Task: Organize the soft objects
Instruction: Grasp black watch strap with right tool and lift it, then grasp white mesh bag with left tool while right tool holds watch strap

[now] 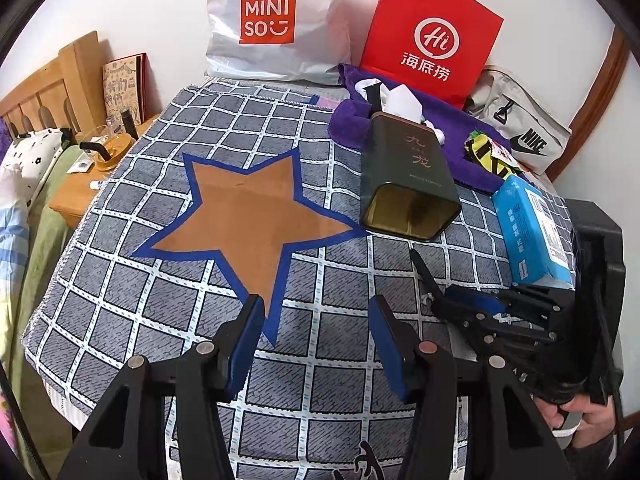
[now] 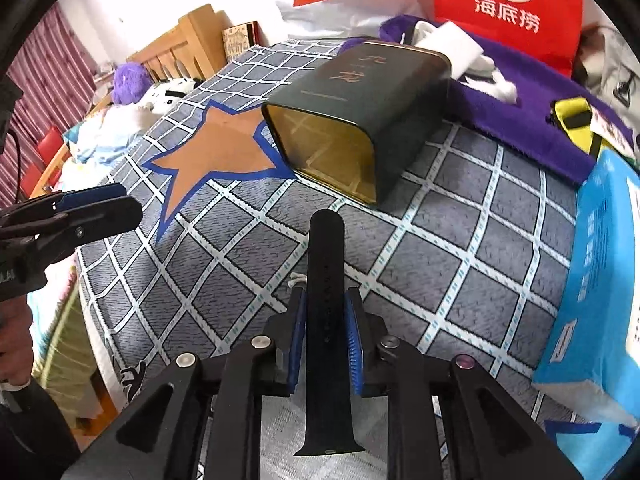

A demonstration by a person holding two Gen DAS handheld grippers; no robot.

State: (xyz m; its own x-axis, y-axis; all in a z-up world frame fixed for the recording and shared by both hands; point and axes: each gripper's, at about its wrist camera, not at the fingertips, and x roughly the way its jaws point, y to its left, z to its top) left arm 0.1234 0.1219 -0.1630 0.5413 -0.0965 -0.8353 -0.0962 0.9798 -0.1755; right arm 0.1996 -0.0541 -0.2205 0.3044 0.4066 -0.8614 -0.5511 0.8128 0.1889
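I see tin [image 1: 408,184] lying right of star patch [image 1: 244,216], towel [image 1: 452,136] behind, tissue pack [image 1: 532,228] further right.

Red paper bag [image 1: 430,32], wooden headboard [image 1: 52,88], nightstand [image 1: 80,192].

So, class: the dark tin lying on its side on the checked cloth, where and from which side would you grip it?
Grip the tin by its open rim, coming from the near side, one jaw slipped inside: the mouth faces the grippers.

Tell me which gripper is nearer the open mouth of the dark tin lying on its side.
Right. The right gripper, shut on a black strap, sits just before the tin; the left gripper hangs farther back, by the star.
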